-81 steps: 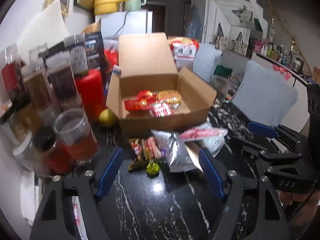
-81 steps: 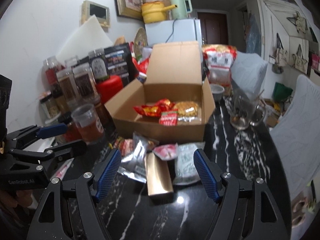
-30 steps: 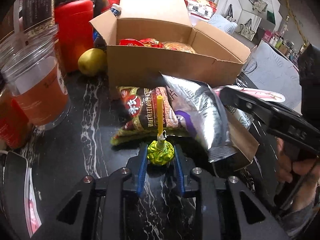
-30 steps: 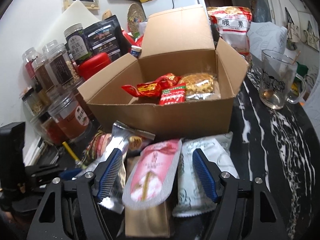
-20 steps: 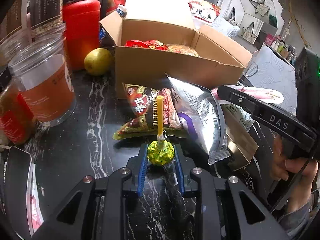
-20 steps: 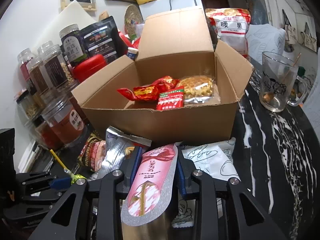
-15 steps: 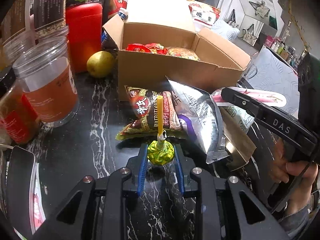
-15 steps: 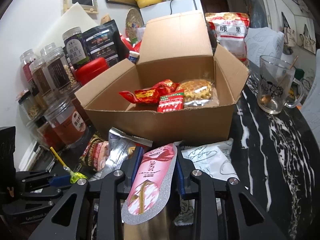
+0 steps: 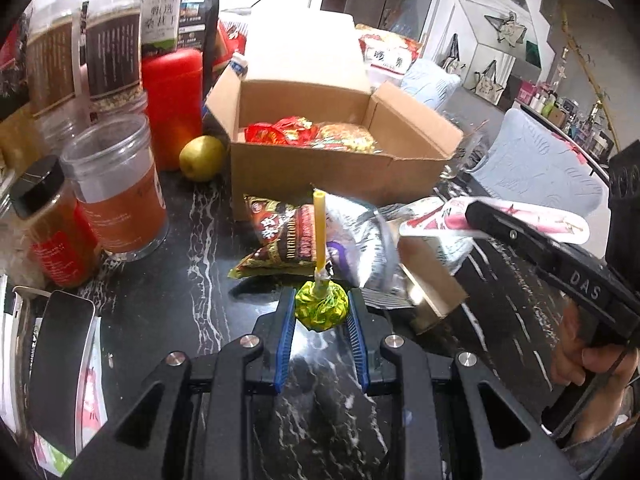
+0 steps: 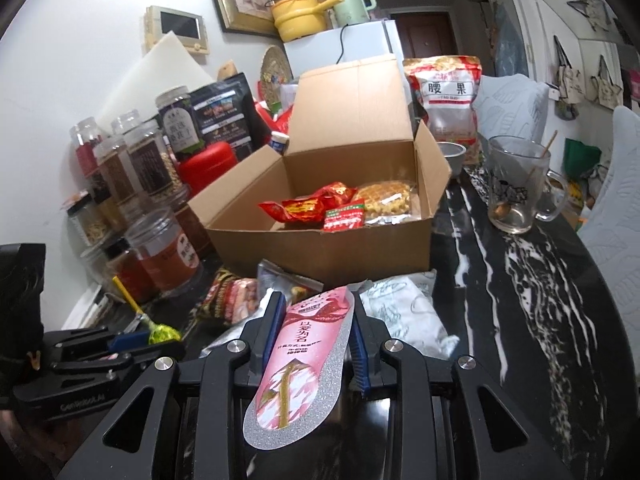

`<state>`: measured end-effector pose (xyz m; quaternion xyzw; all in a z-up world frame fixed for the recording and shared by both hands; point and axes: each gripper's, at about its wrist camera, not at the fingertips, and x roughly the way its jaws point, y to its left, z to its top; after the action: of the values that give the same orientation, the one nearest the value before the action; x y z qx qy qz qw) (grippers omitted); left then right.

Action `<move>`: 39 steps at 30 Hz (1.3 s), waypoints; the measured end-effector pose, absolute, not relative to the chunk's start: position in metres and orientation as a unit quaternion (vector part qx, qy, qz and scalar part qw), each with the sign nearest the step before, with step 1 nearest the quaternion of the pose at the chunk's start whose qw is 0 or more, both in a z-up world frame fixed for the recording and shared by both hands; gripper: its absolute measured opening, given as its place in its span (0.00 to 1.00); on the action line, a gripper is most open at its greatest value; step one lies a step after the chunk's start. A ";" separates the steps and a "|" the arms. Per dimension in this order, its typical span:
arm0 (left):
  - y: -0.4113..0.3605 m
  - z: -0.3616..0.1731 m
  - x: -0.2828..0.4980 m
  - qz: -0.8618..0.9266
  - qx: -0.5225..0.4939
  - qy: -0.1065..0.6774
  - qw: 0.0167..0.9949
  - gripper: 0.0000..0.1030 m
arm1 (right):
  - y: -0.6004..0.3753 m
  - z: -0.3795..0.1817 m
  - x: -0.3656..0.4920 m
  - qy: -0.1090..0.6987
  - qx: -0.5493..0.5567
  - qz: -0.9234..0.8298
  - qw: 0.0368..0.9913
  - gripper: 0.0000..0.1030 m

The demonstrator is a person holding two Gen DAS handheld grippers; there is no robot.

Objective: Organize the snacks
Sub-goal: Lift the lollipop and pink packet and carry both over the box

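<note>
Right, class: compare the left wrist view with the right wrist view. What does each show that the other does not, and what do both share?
Only the left wrist view shows the yellow-green pear beside the cardboard box and the person's hand on the right gripper.

Only the right wrist view shows the glass mug, the yellow pot and the green kettle.

Both show the box holding snacks, the lollipop clamped in the left gripper, and the pink packet clamped in the right.
</note>
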<state>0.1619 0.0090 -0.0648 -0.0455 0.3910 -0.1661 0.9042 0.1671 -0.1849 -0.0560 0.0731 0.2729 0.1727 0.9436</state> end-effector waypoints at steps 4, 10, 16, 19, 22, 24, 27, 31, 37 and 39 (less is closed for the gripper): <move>0.001 -0.054 0.156 -0.173 -0.046 0.377 0.909 0.25 | -0.190 -0.050 0.148 0.269 0.081 0.168 0.945 0.29; -0.011 -0.037 0.152 -0.189 -0.043 0.362 0.912 0.25 | -0.195 -0.041 0.127 0.257 0.093 0.169 0.947 0.29; -0.023 -0.012 0.153 -0.205 -0.038 0.336 0.919 0.25 | -0.198 -0.029 0.117 0.244 0.102 0.175 0.948 0.29; -0.029 -0.002 0.157 -0.210 -0.030 0.329 0.920 0.25 | -0.200 -0.021 0.117 0.240 0.101 0.171 0.950 0.29; -0.034 0.006 0.165 -0.210 -0.022 0.322 0.923 0.25 | -0.202 -0.014 0.120 0.235 0.100 0.172 0.951 0.29; -0.036 0.010 0.171 -0.213 -0.024 0.320 0.923 0.25 | -0.204 -0.011 0.125 0.233 0.096 0.168 0.953 0.29; -0.040 0.014 0.179 -0.215 -0.025 0.317 0.923 0.25 | -0.208 -0.006 0.133 0.229 0.096 0.167 0.954 0.29; -0.043 0.018 0.194 -0.218 -0.026 0.314 0.924 0.25 | -0.210 0.003 0.148 0.223 0.087 0.164 0.957 0.29; -0.045 0.034 0.221 -0.220 -0.025 0.296 0.929 0.25 | -0.212 0.020 0.173 0.209 0.070 0.164 0.961 0.29; -0.047 0.040 0.232 -0.221 -0.027 0.290 0.931 0.25 | -0.215 0.025 0.183 0.206 0.068 0.163 0.962 0.29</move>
<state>0.2324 -0.0470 0.0399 -0.0266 0.2897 -0.2205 0.9310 0.1827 -0.2148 0.0252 0.0685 0.2064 0.1630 0.9624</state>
